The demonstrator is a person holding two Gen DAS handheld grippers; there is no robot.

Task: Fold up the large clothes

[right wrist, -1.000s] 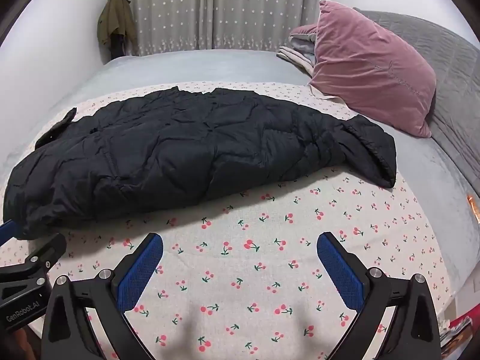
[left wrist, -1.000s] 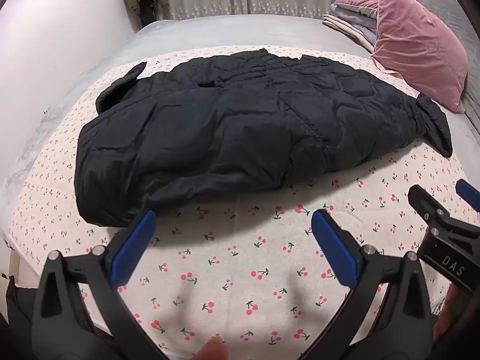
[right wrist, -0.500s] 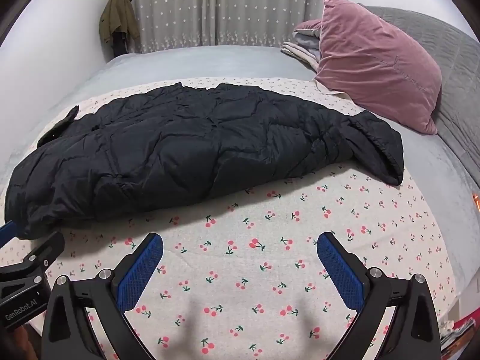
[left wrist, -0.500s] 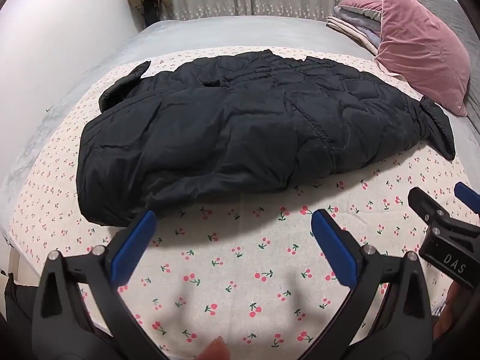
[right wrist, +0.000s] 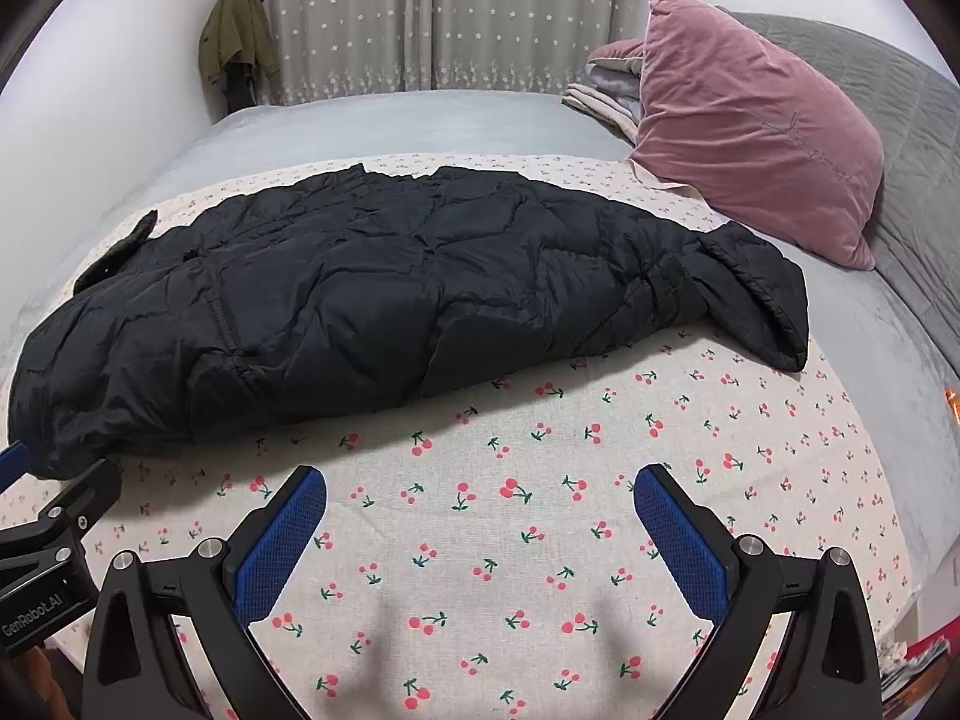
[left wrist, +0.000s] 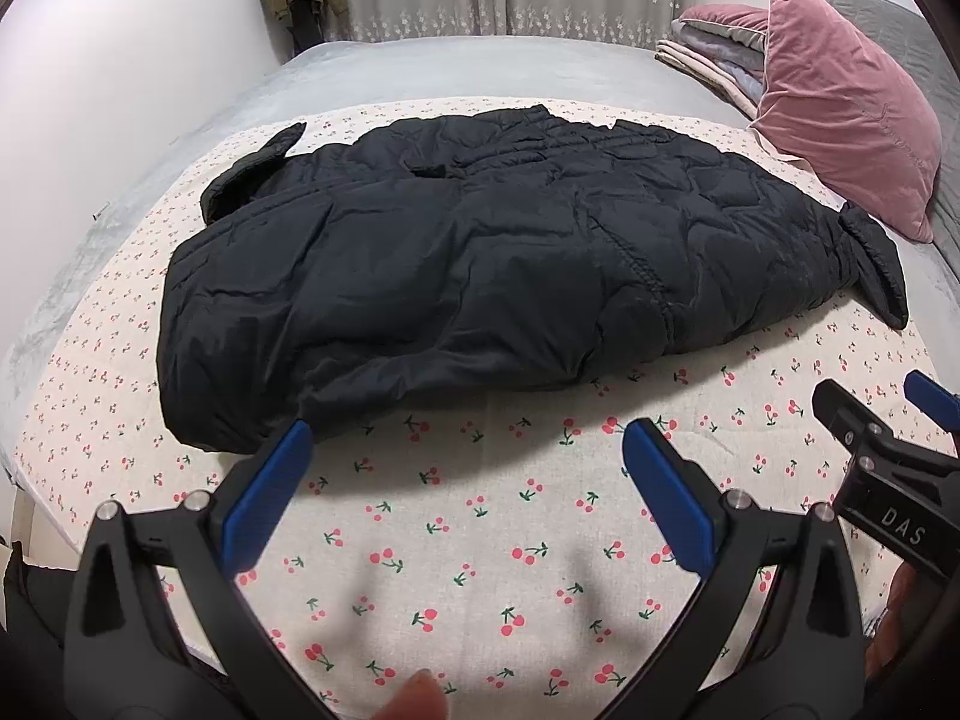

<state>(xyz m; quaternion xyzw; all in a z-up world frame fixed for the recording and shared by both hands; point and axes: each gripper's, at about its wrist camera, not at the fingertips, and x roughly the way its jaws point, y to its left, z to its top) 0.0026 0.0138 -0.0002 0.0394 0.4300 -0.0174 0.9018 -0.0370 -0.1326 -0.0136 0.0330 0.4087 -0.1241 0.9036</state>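
Note:
A black quilted puffer jacket lies spread across a cherry-print sheet on the bed; it also shows in the right wrist view. One sleeve cuff sticks out at the far left, another at the right. My left gripper is open and empty, just short of the jacket's near hem. My right gripper is open and empty above the sheet, in front of the jacket's near edge. Each gripper shows at the edge of the other's view.
A pink velvet pillow leans at the right with folded blankets behind it. A grey bedspread lies beyond the sheet. Curtains and a hanging green coat are at the back wall.
Both grippers have drifted slightly forward toward the jacket. Both stay open; the jacket has not moved.

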